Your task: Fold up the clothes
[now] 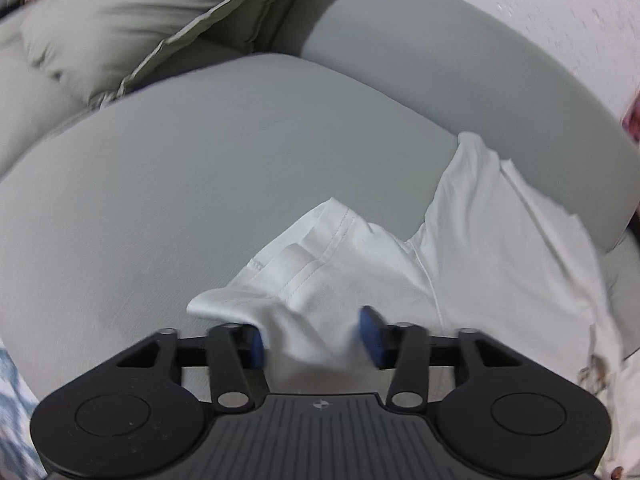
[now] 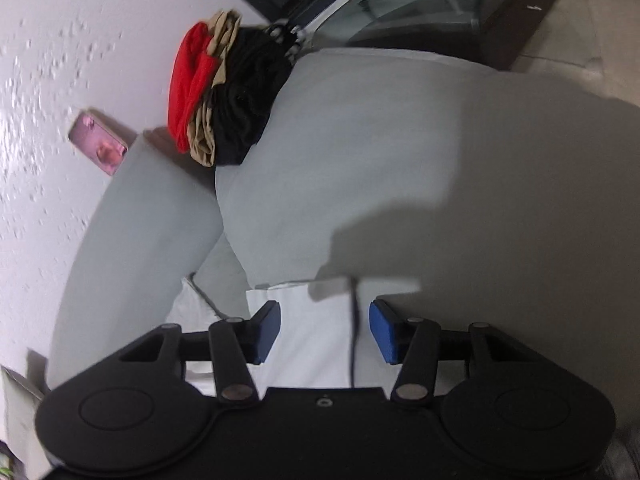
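Observation:
A white T-shirt [image 1: 460, 248] lies on the grey sofa seat [image 1: 200, 184], spread toward the right, one sleeve with a stitched hem pointing left. My left gripper [image 1: 316, 340] is open, its blue pads either side of a bunched fold of the shirt. In the right wrist view a flat white part of the shirt [image 2: 316, 332] lies under my right gripper [image 2: 324, 332], which is open with the cloth between its blue pads.
A grey-green cushion [image 1: 132, 28] leans on the sofa back [image 1: 460, 76] at the far left. A pile of red, tan and black clothes [image 2: 228, 88] sits on the sofa's far end. A white textured wall [image 2: 48, 80] stands behind.

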